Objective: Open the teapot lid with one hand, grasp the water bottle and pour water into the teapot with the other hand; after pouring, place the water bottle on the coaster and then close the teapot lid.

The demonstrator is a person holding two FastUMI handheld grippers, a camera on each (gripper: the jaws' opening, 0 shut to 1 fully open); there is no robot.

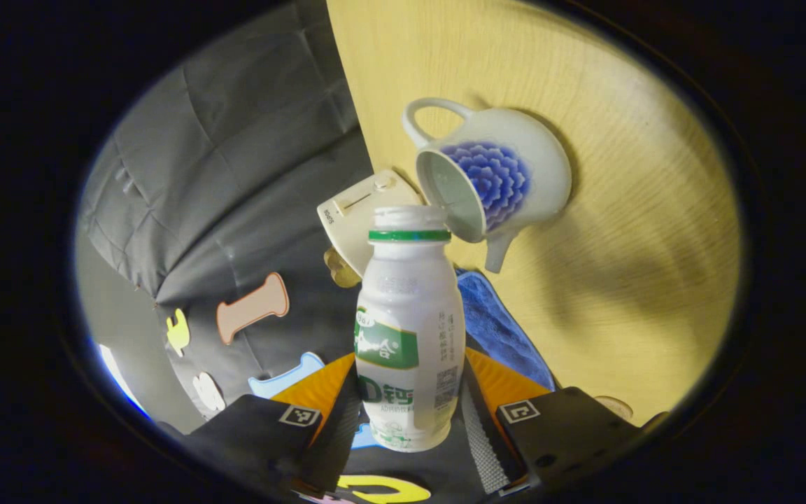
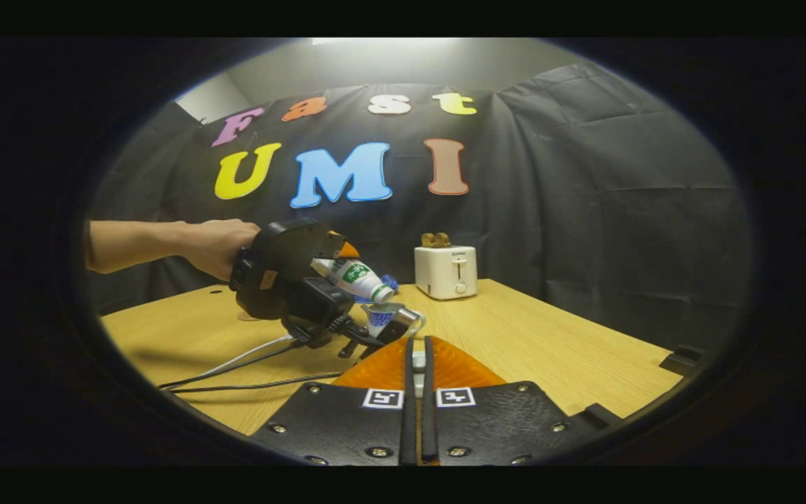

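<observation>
Jaws clamp capless white bottle (image 1: 408, 329) over teapot (image 1: 494, 178).

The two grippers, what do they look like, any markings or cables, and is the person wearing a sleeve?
The left gripper has a bulky rounded black body with orange near the front, and light and dark cables trail from it across the table. The hand and forearm holding it are bare, no sleeve. The right gripper has black plates with screws, ribbed orange panels and two square black-and-white tags.
</observation>
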